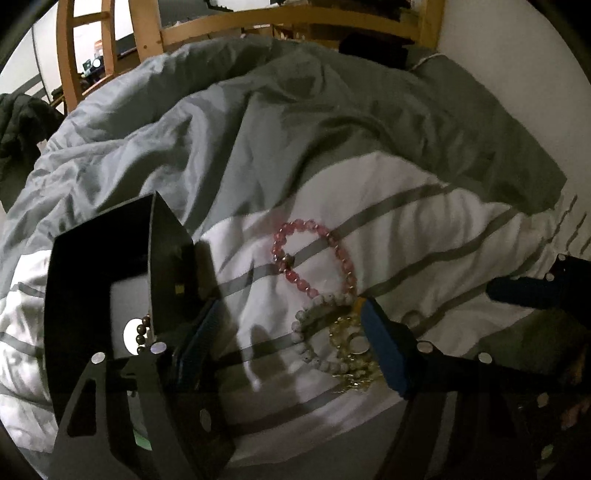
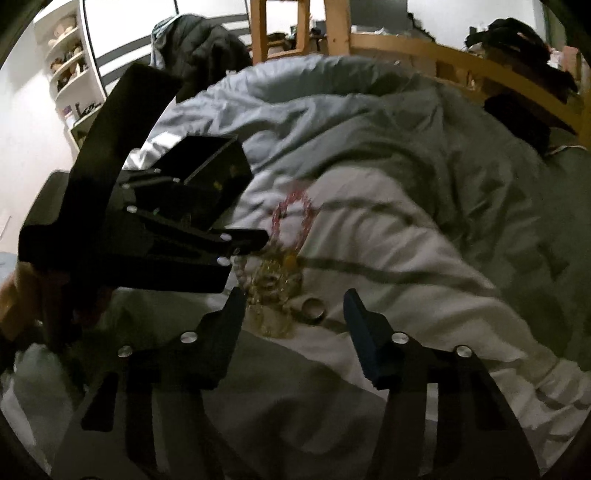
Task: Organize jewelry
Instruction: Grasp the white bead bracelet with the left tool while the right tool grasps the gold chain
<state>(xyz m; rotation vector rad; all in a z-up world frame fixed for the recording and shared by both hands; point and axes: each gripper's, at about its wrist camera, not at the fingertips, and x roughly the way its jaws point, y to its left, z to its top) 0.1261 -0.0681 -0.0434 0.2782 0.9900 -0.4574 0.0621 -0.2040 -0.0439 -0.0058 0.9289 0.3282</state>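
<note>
Pink beads catch the eye first: your pink bracelet (image 1: 314,254) lies in a loose ring on the white, grey-striped part of the duvet (image 1: 424,206). Just below it a white bead bracelet (image 1: 314,332) curls against a tangle of gold chain (image 1: 349,354), the two touching and partly overlapping. In the right wrist view a small ring (image 2: 313,308) sits on the cloth just beside that gold tangle, toward your right finger.

Your left gripper (image 1: 291,347) is spread wide, its blue pads to either side of the pile; the right-hand pad (image 1: 384,350) lies right against the gold chain, and nothing is pinched. On its other side stands a black box (image 1: 110,258), open, with a white lining and a few dark beads (image 1: 142,332) showing at its inner edge; the left finger is close beside the box wall.

Your right gripper (image 2: 293,321) is spread too, with the ring and the lower end of the gold chain between its fingertips; the pads press on neither. From this view your left gripper (image 2: 177,243) reaches in from the left, its tip over the jewelry, with the box behind it.

Wooden bed rails (image 1: 258,22) run behind the duvet.
</note>
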